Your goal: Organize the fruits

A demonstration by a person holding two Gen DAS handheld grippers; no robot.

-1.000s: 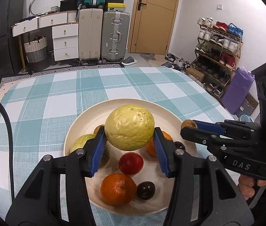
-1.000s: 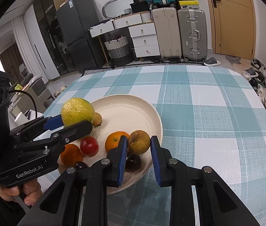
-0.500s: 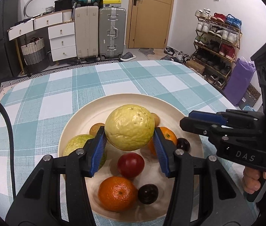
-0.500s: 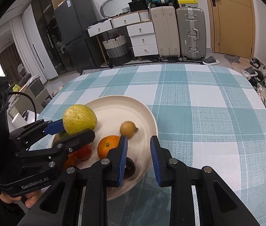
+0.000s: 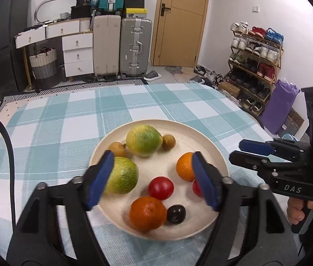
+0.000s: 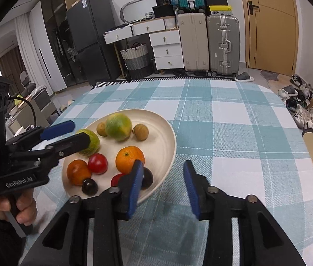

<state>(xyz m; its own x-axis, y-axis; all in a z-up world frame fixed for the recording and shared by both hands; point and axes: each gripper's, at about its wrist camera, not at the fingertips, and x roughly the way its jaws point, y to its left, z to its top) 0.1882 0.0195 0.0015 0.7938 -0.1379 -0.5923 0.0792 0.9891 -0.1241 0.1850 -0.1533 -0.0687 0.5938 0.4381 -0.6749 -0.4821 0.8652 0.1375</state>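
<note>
Both tongs stand released, nothing between their blue-padded black fingers. Left gripper hangs spread over the near half of the plate; right gripper sits at the plate's right rim, one finger over the dish, the other over the tablecloth.

All the fruit lies on the plate. At the far side rests a large round green-yellow fruit with a dull, faintly pitted skin, flanked by two small tan-brown fruits, matte and rounded, one on each side and close against it. A second green-yellow fruit lies nearer, at the left edge, partly behind the left gripper's finger. Two oranges show dimpled peel: one toward the right, one at the near rim. A glossy red fruit sits between them; another red one is half hidden by a finger. Two shiny, near-black round fruits lie near the front edge.

The plate is cream, smooth, shallow and round. Under it, the woven cloth is checked teal and white.
</note>
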